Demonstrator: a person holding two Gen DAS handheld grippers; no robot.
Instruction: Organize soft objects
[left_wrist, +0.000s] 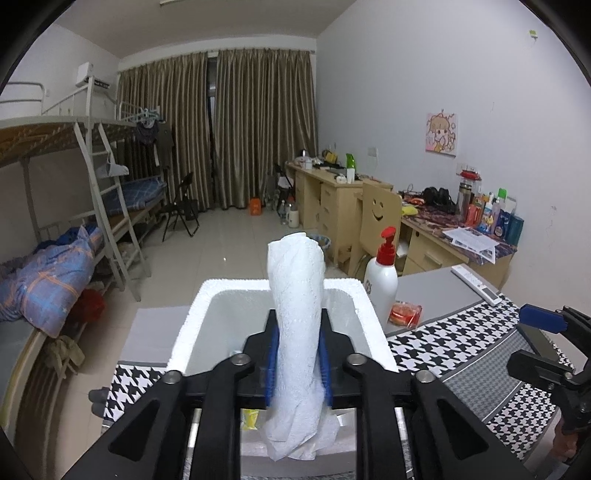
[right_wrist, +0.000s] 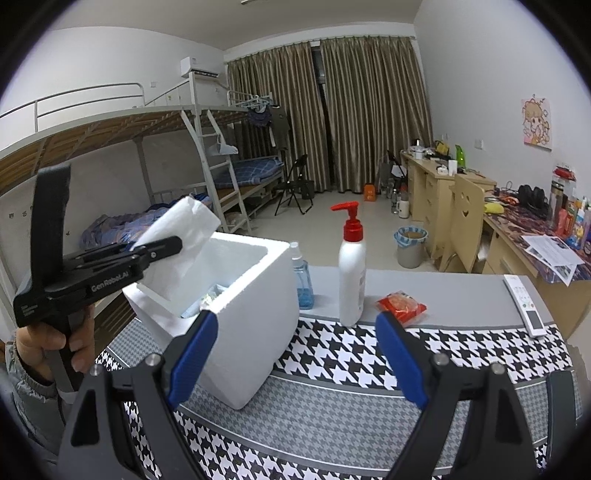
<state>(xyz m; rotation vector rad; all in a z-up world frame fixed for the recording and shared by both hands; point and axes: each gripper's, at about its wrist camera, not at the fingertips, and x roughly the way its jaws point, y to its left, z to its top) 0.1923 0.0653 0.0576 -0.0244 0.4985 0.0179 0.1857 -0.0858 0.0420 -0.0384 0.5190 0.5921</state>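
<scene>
The left gripper (left_wrist: 298, 325) has its blue pads snug against a rolled white towel (left_wrist: 297, 317), held right over the open foam box (right_wrist: 236, 295). The right gripper (right_wrist: 295, 339) hangs wide open with nothing in it, above the houndstooth cloth (right_wrist: 369, 354).

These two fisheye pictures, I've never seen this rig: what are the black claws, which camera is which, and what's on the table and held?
No robot arm here: a person holds a two-finger gripper in each hand, each carrying a camera that looks along its fingers. The left wrist view shows the left gripper with a rolled white paper towel between its blue pads, over an open white foam box. The right wrist view shows the right gripper open and empty, with the left one and the hand holding it at its left. On the houndstooth cloth stand the box, a white pump bottle, a blue bottle, a red packet and a remote control.
</scene>
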